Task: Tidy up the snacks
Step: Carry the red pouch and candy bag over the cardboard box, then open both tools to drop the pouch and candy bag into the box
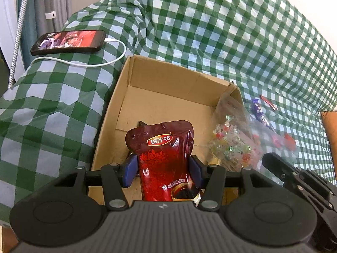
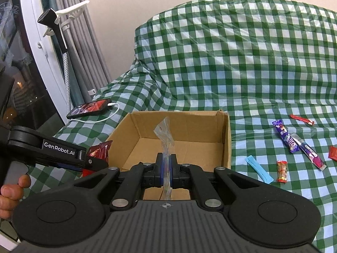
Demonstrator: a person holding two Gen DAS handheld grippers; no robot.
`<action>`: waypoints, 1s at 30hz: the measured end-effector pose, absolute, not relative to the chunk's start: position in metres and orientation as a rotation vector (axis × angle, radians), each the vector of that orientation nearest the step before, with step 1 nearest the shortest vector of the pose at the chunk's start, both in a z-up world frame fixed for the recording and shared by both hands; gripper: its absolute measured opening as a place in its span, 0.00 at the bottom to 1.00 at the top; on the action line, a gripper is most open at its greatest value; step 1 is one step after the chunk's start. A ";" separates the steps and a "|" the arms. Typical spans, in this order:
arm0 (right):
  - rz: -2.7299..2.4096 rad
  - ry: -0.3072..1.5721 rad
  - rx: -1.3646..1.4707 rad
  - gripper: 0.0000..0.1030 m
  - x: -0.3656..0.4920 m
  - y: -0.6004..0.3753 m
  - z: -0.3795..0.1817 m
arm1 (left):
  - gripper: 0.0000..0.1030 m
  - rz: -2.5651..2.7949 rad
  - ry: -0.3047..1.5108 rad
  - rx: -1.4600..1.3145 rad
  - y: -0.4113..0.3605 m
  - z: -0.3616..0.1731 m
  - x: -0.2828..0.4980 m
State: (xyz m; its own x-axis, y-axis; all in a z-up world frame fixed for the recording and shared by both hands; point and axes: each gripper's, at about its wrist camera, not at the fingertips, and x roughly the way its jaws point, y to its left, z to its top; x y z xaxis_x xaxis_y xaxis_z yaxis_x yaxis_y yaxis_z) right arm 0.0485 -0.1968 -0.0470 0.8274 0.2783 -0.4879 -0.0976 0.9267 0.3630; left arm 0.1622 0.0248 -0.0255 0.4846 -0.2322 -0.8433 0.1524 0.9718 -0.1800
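Observation:
An open cardboard box (image 1: 160,80) (image 2: 183,124) sits on the green checked cloth. My left gripper (image 1: 163,168) is shut on a dark red snack pouch (image 1: 166,158) and holds it over the box's near part; a corner of the pouch shows in the right wrist view (image 2: 99,149). My right gripper (image 2: 167,168) is shut on the top of a clear bag of wrapped candies (image 1: 233,141) (image 2: 165,139), held at the box's right side. The right gripper's body shows in the left wrist view (image 1: 294,177).
Loose snacks lie on the cloth right of the box: a purple bar (image 2: 284,136), a purple stick (image 2: 309,155), a blue stick (image 2: 259,170), a small red packet (image 2: 282,170), a red stick (image 2: 301,119). A phone (image 1: 69,42) on a white cable lies left.

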 end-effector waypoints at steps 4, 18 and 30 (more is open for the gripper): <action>0.202 0.573 0.330 0.05 0.055 -0.197 -0.052 | 0.57 -0.228 1.050 -0.081 0.022 -0.032 0.170; 0.171 0.588 0.302 0.05 0.083 -0.190 -0.070 | 0.59 -0.193 1.061 -0.012 0.009 -0.054 0.201; 0.310 0.701 0.337 0.76 0.061 -0.179 -0.076 | 1.00 -0.188 1.032 0.076 0.035 -0.047 0.166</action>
